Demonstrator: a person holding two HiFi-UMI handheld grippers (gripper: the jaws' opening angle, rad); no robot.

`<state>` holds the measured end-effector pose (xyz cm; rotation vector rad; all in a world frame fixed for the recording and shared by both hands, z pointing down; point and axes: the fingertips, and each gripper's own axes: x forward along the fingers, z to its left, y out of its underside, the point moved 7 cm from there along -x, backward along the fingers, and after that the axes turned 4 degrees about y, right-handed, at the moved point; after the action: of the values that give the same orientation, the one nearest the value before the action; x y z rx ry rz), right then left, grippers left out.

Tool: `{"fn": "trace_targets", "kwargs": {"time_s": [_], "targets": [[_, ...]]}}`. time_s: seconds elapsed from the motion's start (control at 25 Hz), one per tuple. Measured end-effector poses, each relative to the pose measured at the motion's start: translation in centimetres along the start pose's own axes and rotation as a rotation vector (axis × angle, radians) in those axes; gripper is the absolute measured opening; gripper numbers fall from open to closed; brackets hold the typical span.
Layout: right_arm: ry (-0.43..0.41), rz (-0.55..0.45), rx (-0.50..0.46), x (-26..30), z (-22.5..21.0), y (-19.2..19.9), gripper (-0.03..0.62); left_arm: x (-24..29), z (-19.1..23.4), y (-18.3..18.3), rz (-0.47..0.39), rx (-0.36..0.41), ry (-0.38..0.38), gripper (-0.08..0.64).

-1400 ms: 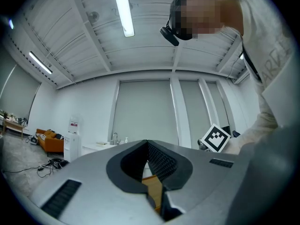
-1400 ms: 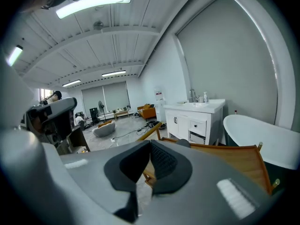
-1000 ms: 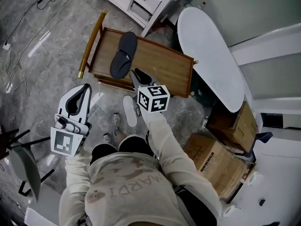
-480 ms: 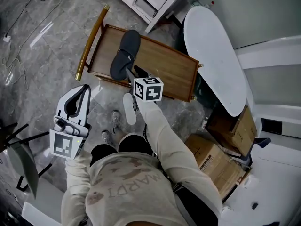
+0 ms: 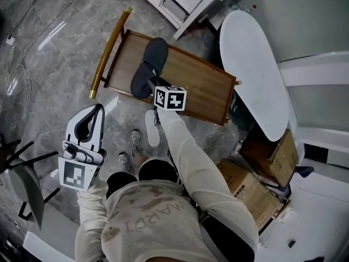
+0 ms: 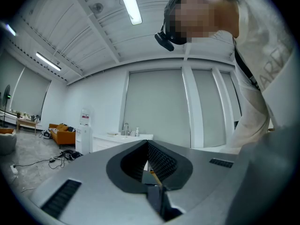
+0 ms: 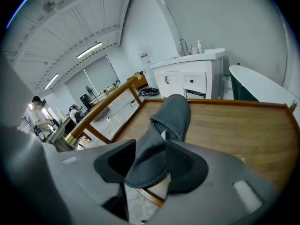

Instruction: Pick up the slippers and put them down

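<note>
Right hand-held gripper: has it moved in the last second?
Yes. The right hand-held gripper moved over the wooden tray's near edge to the gray slipper; its jaws have just been opening, the heel between them.

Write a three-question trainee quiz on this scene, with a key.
1. True or false: the dark grey fabric slipper lies on the brown wooden tray table.
2. Which has the slipper's heel between its jaws? A: left claw. B: right claw.
3. Fill in: the left claw's jaws are ____.
Key: 1 true. 2 B; its jaws have just been opening and do not clamp the heel. 3 shut, with nothing between them.
</note>
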<state>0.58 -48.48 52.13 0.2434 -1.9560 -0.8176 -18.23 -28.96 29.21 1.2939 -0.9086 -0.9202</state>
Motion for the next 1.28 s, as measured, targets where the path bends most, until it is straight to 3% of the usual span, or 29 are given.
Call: {"fn": "trace_targets", "kwargs": {"time_s": [0.28,0.48,0.68,0.76,1.28], "targets": [[0.032,0.030,0.042,3.3,-0.6,0.4,0.227,0.0,0.9,0.9,0.029,-0.010,-0.038,0.003],[0.079,0.097,0.007,5.0,-1.0,1.0,0.224,0.1,1.1,1.4,0.048,-0.014,-0.051,0.003],[0.074,0.100,-0.048,5.3,-0.7,1.0,0.133,-0.3,1.4,1.5,0.058,-0.016,-0.062,0.003],[0.057,0.086,-0.045,5.2,-0.4,1.3,0.029,-0.4,1.3,1.6,0.056,-0.014,-0.062,0.003],[-0.002,-0.036,-0.096,0.8,1.1,1.9,0.018,-1.3,-0.2,0.6,0.042,0.000,-0.025,0.003]]}}
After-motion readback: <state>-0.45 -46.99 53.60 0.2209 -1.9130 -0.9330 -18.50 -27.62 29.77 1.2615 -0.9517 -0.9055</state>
